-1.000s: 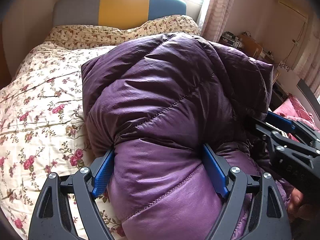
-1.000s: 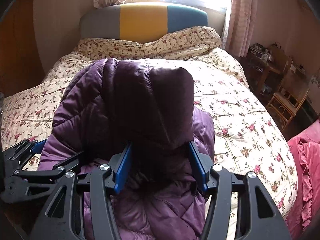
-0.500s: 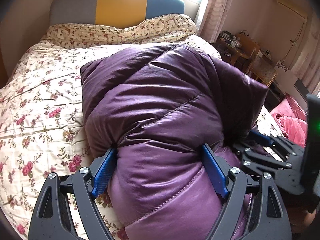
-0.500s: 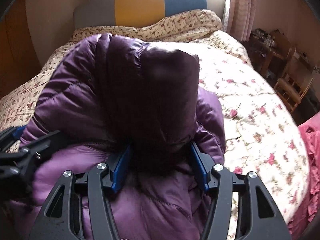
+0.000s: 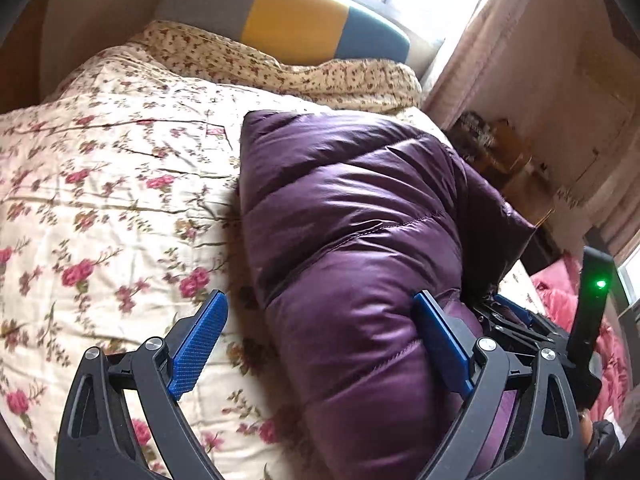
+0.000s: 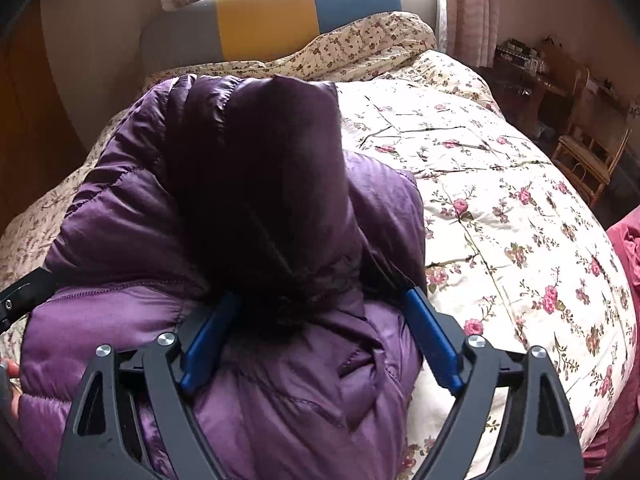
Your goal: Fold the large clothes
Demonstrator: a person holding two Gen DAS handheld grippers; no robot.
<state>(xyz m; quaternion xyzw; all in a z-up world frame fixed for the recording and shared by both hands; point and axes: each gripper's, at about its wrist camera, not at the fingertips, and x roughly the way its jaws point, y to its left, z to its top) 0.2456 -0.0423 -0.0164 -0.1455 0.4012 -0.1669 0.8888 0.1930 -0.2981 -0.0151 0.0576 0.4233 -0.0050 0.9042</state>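
Observation:
A puffy purple down jacket [image 5: 360,240] lies folded in a bundle on the floral bedspread [image 5: 100,208]. My left gripper [image 5: 320,340] is open; the jacket's near end rests against its right finger, the left finger is over bare bedspread. My right gripper [image 6: 320,336] has its jaws wide, with the jacket's dark hood [image 6: 264,184] and fabric bulging between them; whether they press it I cannot tell. The right gripper also shows in the left wrist view [image 5: 532,332], at the jacket's right side. The jacket fills the left half of the right wrist view [image 6: 120,240].
A grey, yellow and blue headboard [image 6: 272,20] and a rolled floral duvet [image 6: 360,40] are at the far end. A wooden chair [image 6: 588,148] and cluttered desk [image 6: 524,60] stand right of the bed. Pink fabric [image 6: 628,240] lies at the right edge.
The jacket bundle has come down onto the bed. My left gripper has shifted left, so its left finger is off the jacket. The right gripper stays around the hood.

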